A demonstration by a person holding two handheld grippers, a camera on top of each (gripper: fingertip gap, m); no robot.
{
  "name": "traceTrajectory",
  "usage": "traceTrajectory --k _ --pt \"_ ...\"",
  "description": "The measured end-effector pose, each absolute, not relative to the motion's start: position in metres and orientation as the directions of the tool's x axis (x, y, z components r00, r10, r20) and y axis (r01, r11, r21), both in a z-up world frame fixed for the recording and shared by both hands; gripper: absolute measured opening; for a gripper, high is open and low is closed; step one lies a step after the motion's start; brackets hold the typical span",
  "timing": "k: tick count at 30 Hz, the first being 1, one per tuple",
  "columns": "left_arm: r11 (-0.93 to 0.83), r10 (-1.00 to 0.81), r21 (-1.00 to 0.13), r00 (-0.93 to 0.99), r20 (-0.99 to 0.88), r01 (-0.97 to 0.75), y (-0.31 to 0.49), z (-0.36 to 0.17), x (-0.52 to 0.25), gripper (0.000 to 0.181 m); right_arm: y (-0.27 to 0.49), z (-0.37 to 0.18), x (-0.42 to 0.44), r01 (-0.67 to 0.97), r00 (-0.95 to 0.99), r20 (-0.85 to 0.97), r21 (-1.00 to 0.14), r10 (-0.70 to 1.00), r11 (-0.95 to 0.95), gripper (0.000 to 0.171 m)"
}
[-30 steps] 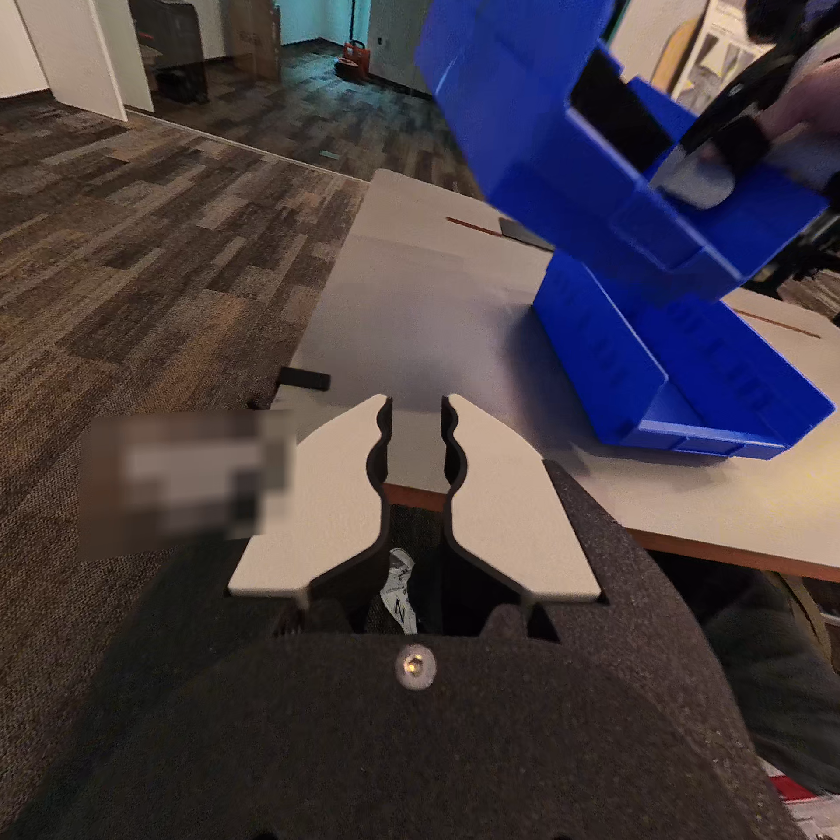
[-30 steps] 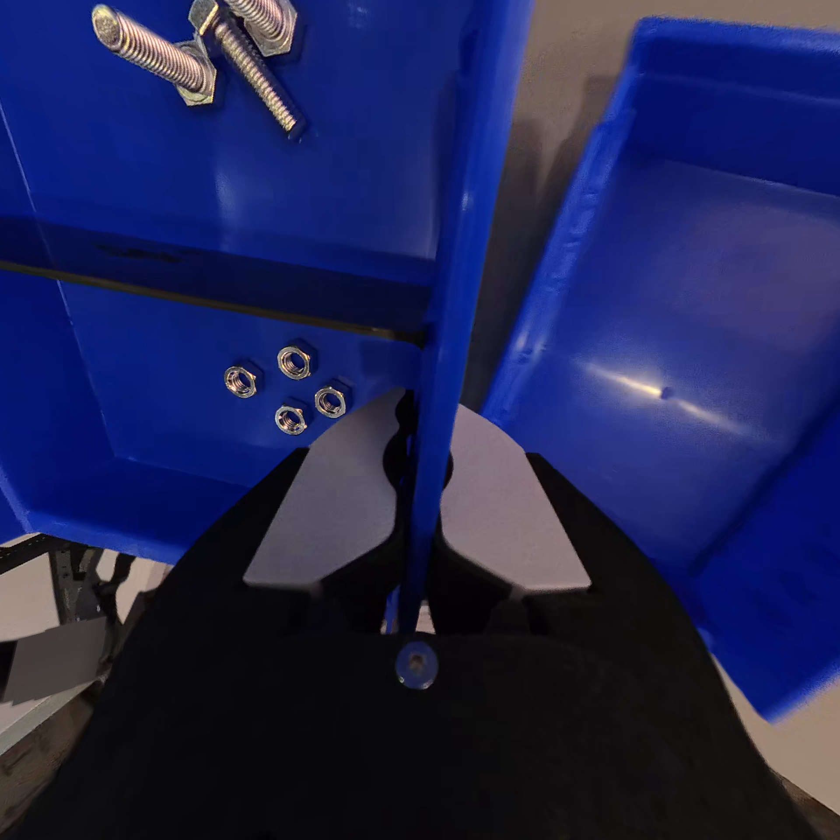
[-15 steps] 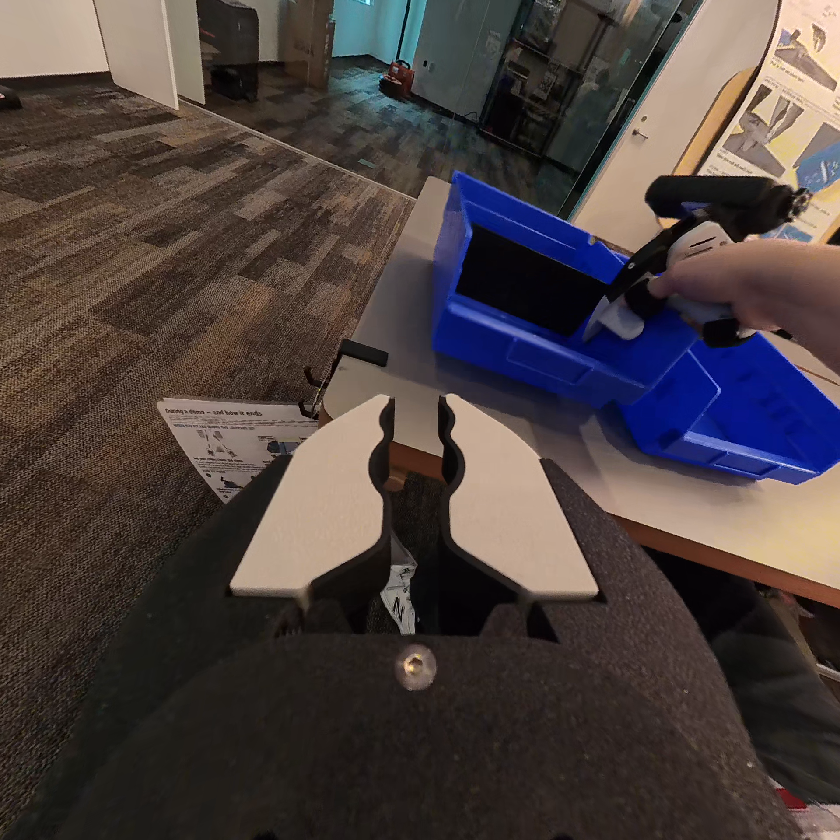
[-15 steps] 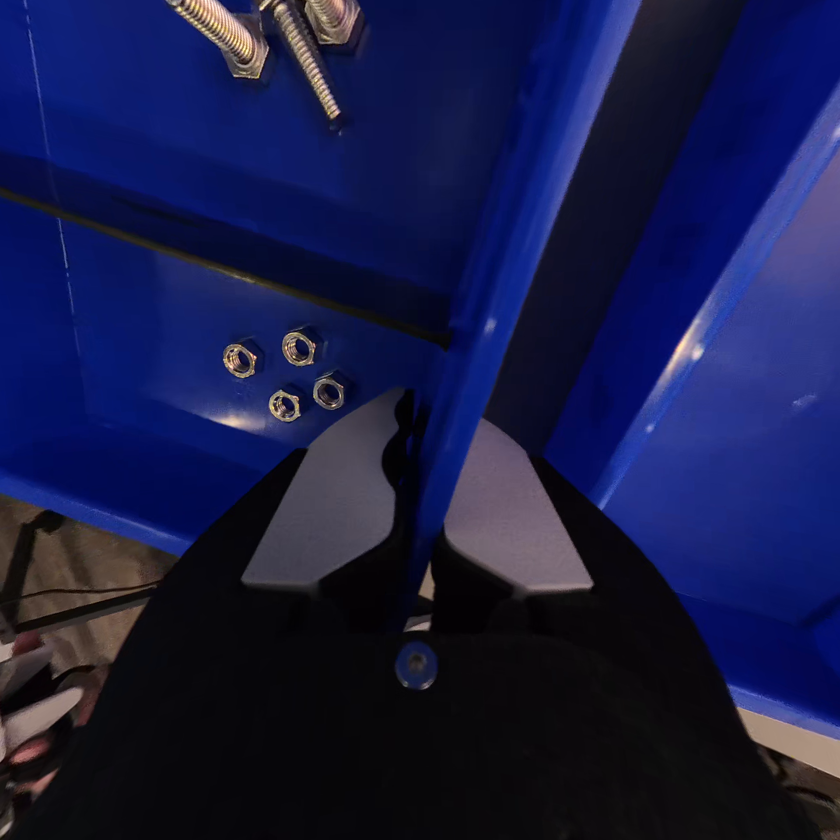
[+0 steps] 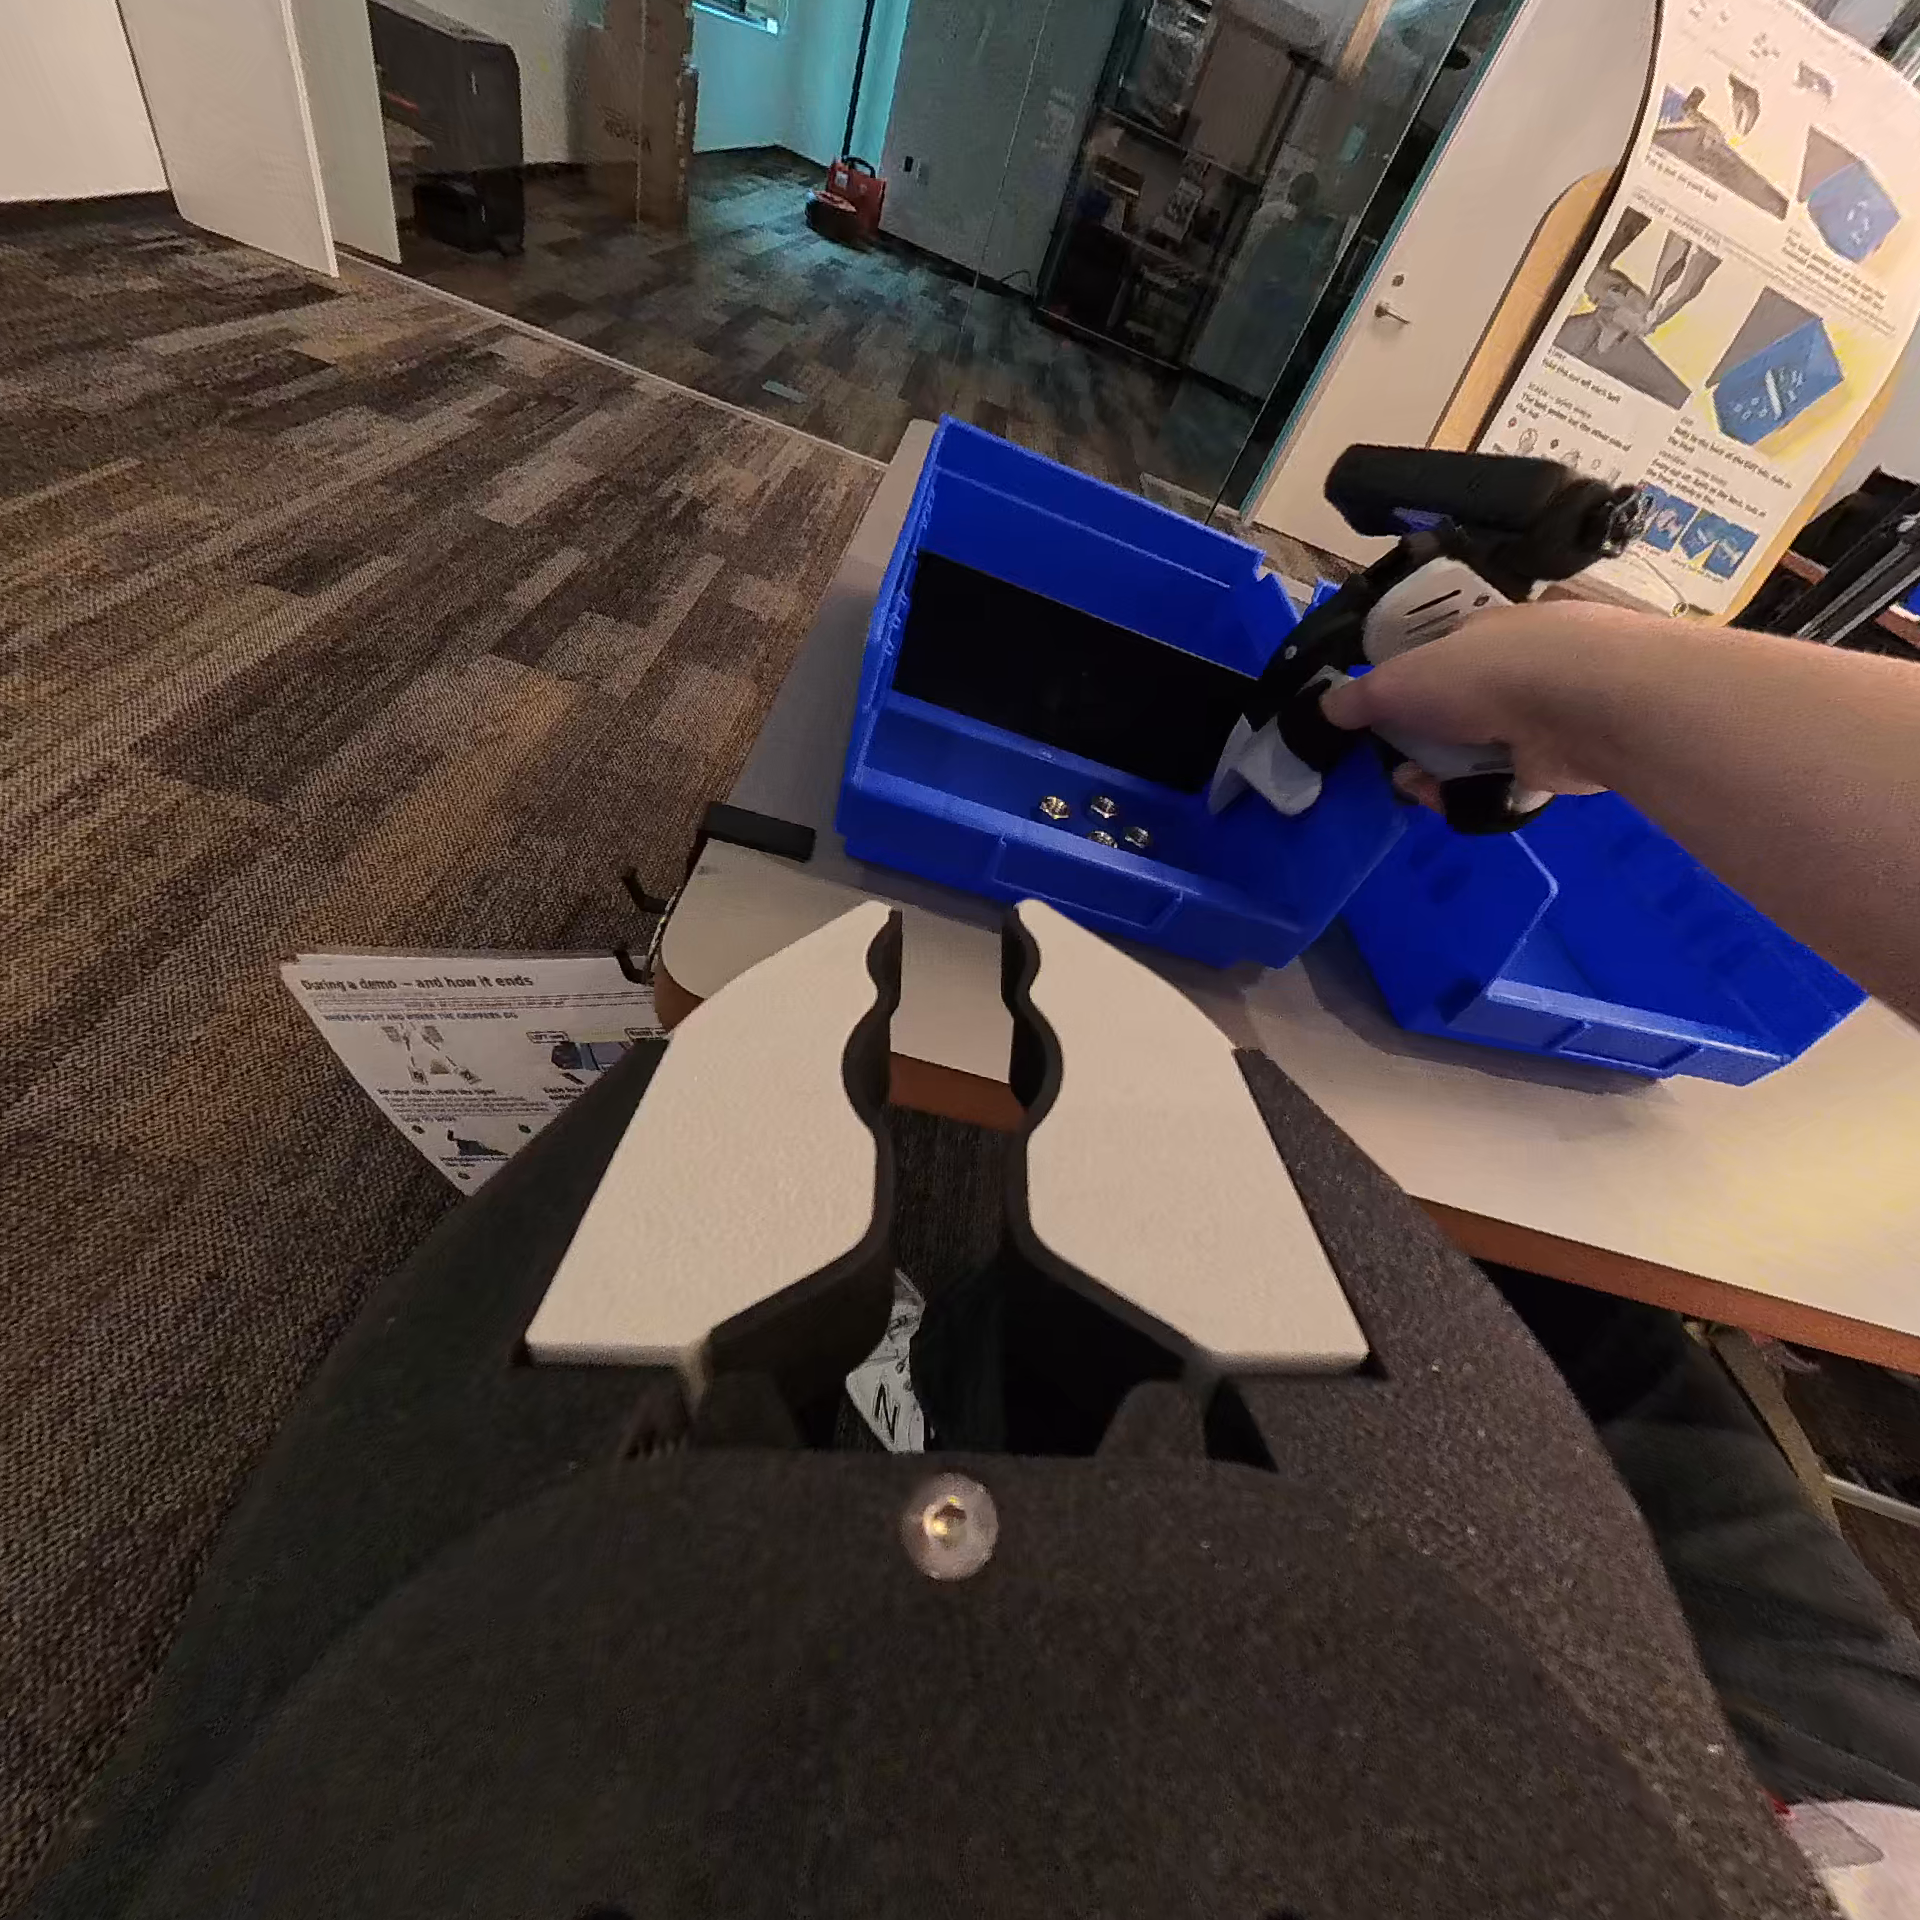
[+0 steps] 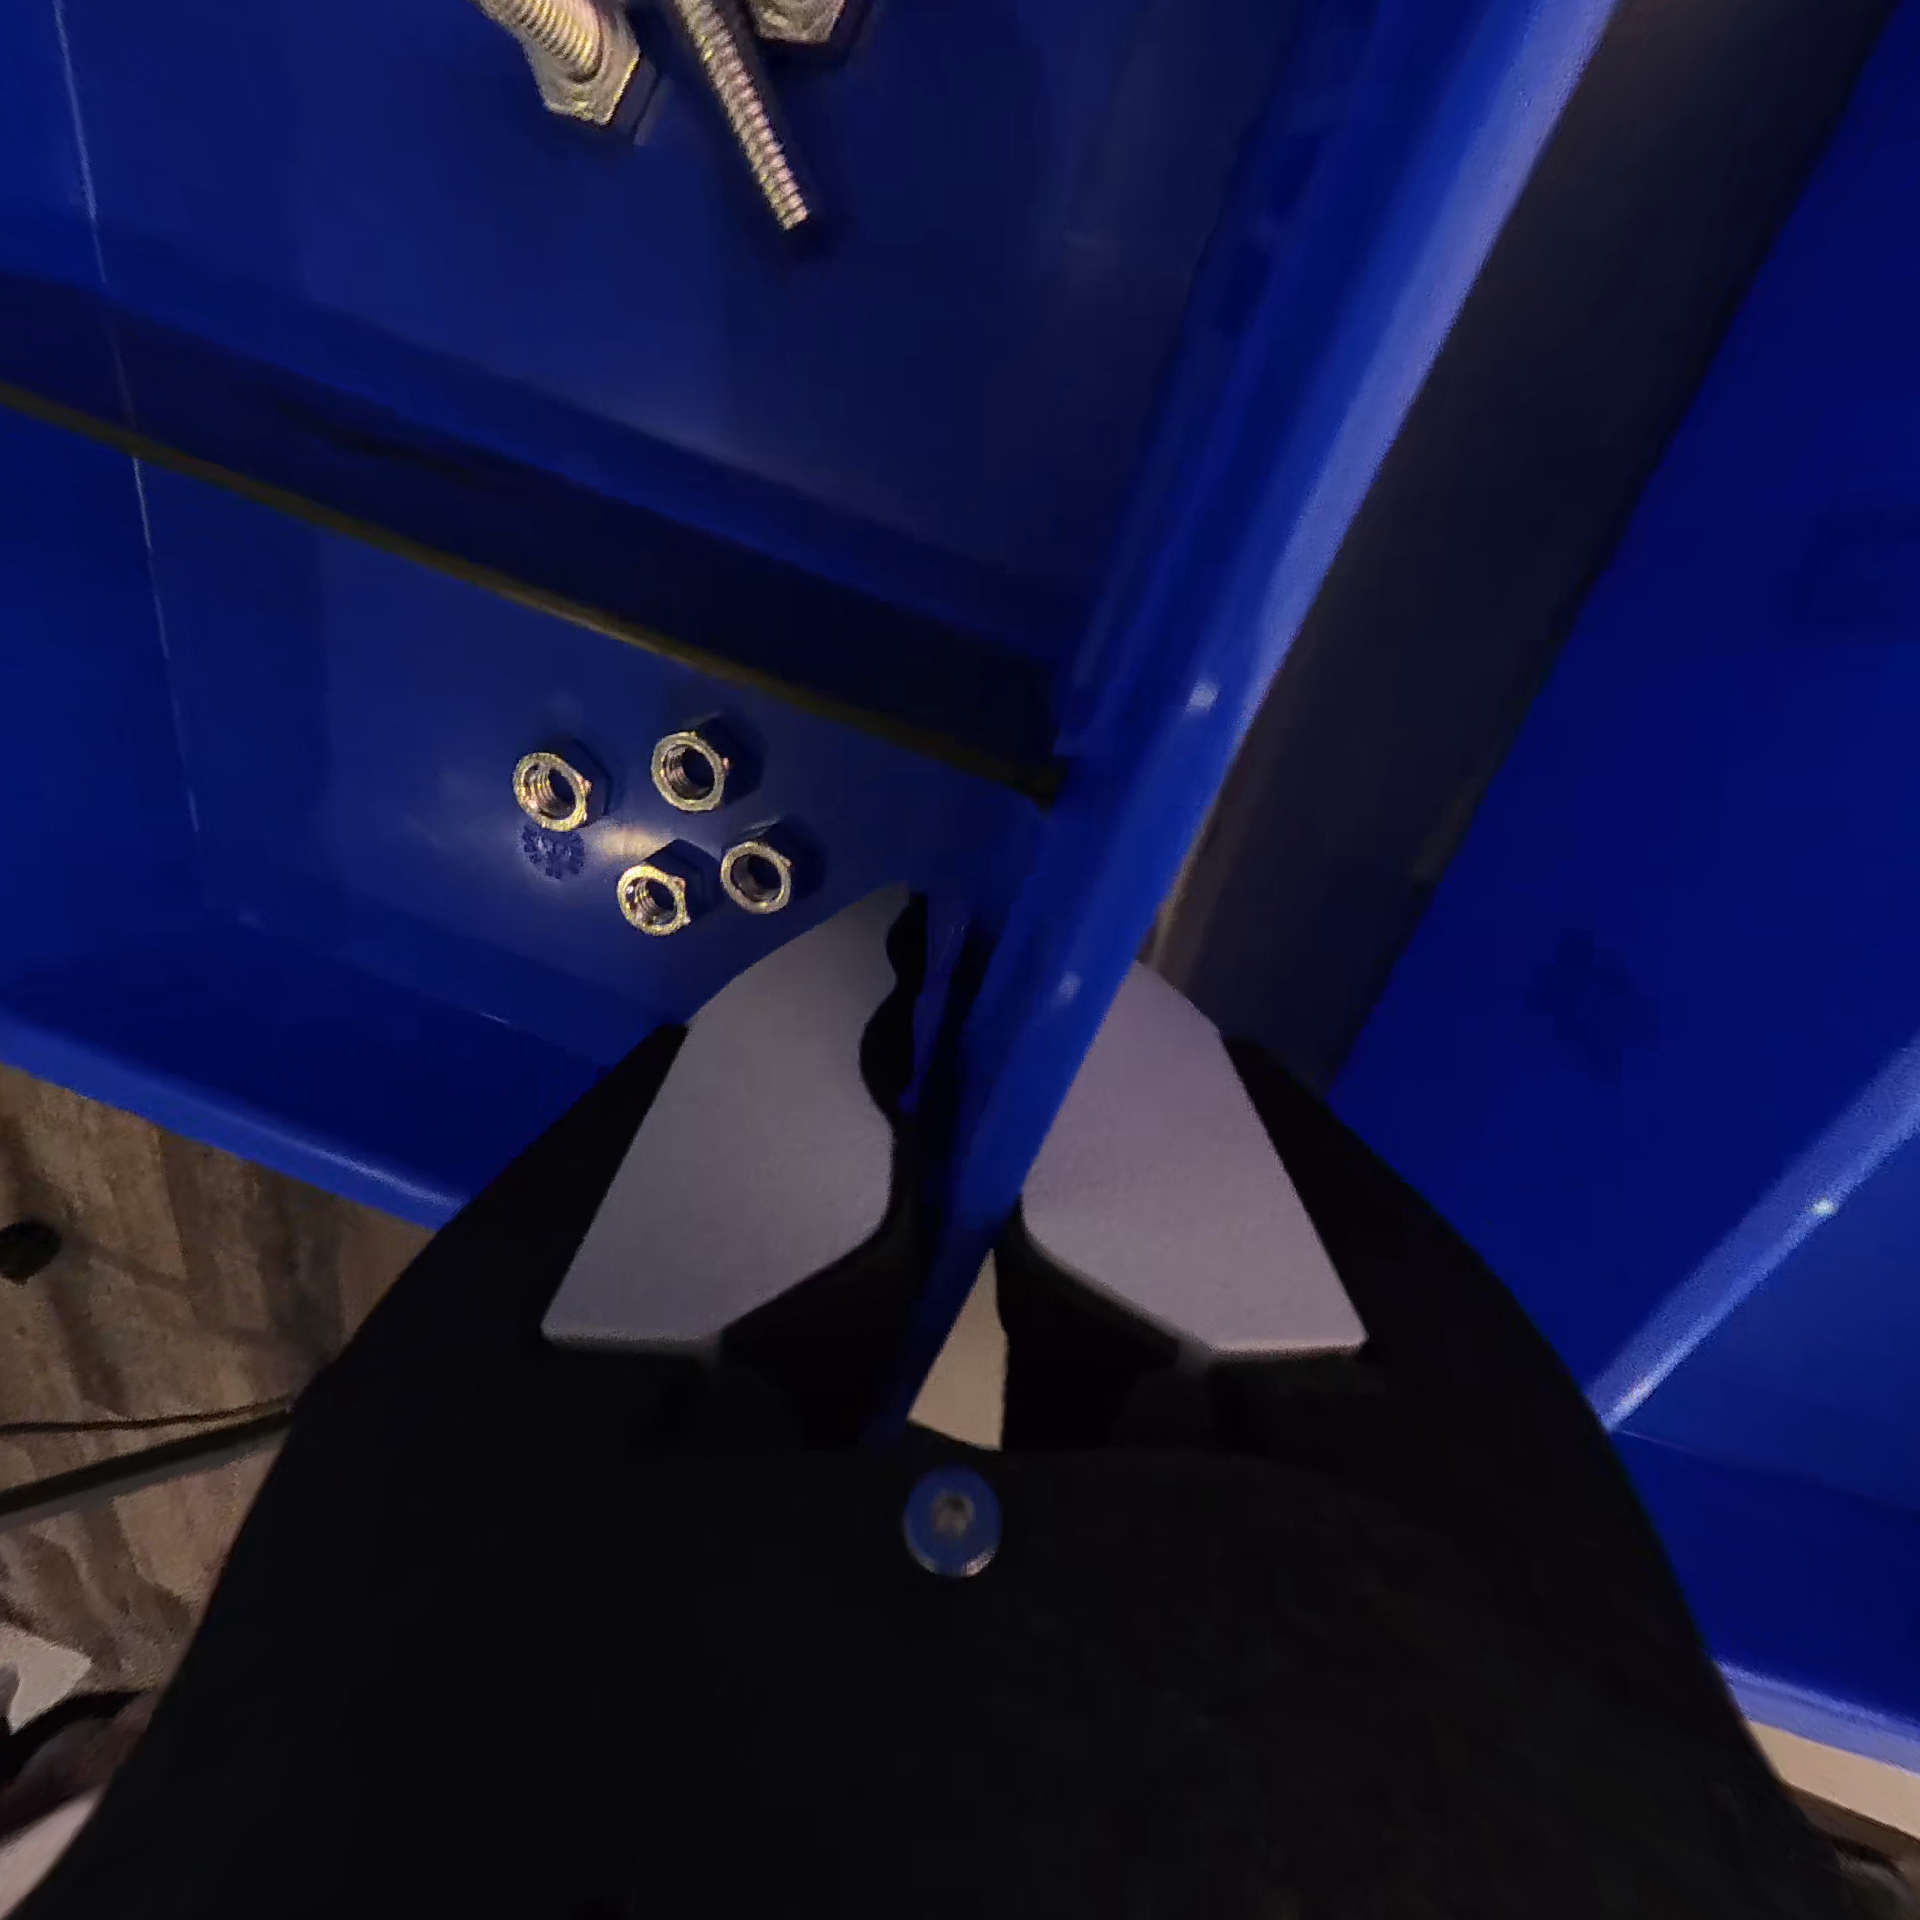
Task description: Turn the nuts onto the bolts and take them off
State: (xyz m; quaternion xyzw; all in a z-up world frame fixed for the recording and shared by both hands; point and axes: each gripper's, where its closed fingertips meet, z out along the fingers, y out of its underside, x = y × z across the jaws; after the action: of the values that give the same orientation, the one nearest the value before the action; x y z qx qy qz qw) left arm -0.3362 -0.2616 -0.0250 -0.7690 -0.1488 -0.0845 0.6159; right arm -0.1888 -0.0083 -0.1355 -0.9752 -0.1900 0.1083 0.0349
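Overhead, bolts (image 6: pixel 748 156) lying slantwise, one threaded tip toward nuts (image 6: pixel 665 831).

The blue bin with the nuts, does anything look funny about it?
Yes. The right tongs are shut on the bin's side wall, not on a nut or bolt. The four nuts lie loose in front of the black divider, the bolts behind it. Nothing is spilled.
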Motion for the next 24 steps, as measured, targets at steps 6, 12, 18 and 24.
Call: traceTrajectory --k 6,12,18,24 --pt "-0.184 0.111 -0.927 0.944 0.312 0.328 -0.261 -0.017 -0.331 0.018 -0.004 -0.101 -0.181 0.461 0.861 -0.170 -0.140 0.480 -0.876 0.014" --pt "-0.185 0.089 -0.934 0.952 0.294 0.306 -0.260 -0.016 -0.320 0.018 0.057 0.013 -0.127 0.612 0.750 0.122 -0.500 0.650 -0.613 0.029" --pt "-0.219 0.059 -0.929 0.954 0.293 0.299 -0.242 -0.021 -0.302 0.018 0.084 0.004 0.028 0.284 0.912 -0.110 -0.523 0.394 -0.803 0.040" --pt "-0.256 -0.004 -0.940 0.972 0.236 0.227 -0.218 -0.008 -0.263 0.018 0.078 -0.086 0.083 0.218 0.932 -0.202 -0.354 0.302 -0.910 0.049"
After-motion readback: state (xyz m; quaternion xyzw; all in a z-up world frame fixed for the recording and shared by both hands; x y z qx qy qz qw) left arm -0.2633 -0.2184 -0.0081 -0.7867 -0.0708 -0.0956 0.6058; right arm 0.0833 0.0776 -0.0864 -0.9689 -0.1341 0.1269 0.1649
